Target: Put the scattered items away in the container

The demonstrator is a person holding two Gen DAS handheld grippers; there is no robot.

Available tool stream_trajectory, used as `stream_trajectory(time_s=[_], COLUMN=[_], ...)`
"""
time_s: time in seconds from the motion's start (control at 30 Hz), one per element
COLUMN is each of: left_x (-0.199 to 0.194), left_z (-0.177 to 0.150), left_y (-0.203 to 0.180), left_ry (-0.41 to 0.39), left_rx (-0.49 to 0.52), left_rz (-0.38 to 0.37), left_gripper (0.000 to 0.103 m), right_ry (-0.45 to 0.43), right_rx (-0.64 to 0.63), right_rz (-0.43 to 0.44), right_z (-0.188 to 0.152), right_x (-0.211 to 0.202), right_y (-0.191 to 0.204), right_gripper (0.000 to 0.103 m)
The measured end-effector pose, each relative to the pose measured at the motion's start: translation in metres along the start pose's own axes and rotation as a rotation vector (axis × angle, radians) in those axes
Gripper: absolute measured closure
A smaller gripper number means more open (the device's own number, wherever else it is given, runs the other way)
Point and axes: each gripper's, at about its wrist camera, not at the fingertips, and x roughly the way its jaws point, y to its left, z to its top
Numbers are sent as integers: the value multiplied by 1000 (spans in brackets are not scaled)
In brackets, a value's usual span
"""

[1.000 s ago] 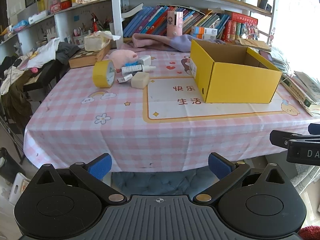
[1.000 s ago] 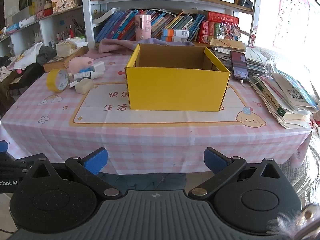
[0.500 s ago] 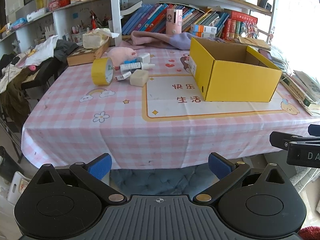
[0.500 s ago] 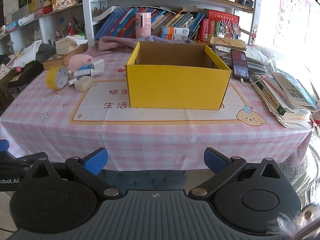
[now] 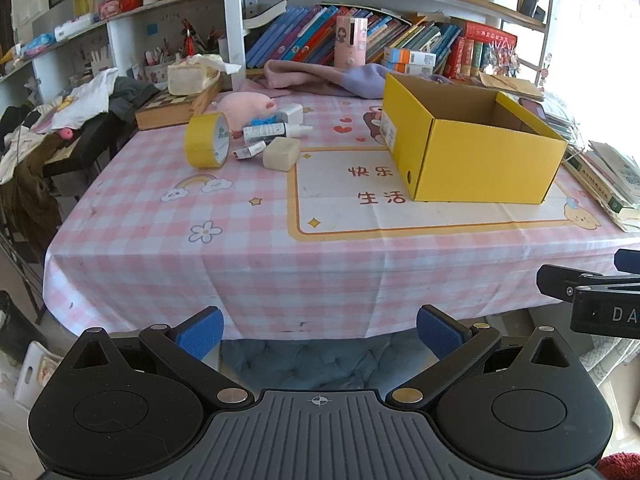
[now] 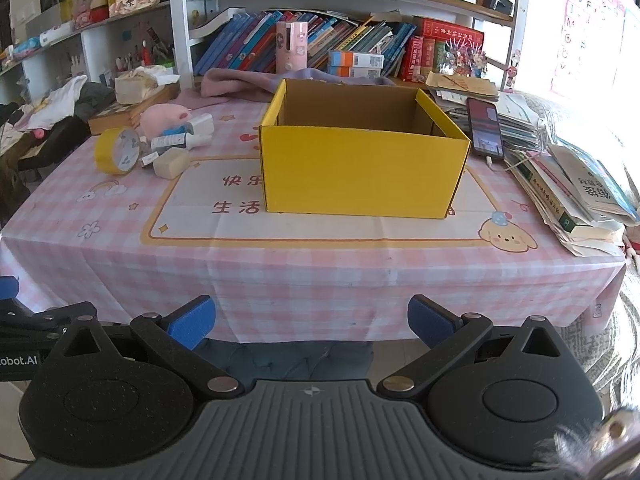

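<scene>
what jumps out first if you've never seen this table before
The bright yellow box dominates, standing open and apparently empty in the middle of the pink checked tablecloth. Left of it sits a small clutter: a yellow tape roll, a pink plush pig, a white tube and a pale block. Both claws, left and right, hang open, short of the table.

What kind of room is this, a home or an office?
Most likely a home, perhaps a child's study or bedroom: crowded bookshelves behind the table, a pink checked cartoon tablecloth, a pink plush toy, and clothes piled at the side.
</scene>
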Motion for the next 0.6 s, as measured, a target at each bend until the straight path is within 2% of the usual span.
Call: stream_trajectory(time_s=[0.33, 0.6], left_x=[-1, -7], left_z=[1, 2], left_y=[3, 3], left_ry=[0, -8], left_rx=[-3, 4], left_rz=[6, 17], left_gripper=[0, 0], right_ry=[4, -21], right_rx=[-13, -70], right_rz=[-4, 6], right_z=[2, 5], right_x=[-1, -12], right_y=[5, 16], right_gripper=[0, 0])
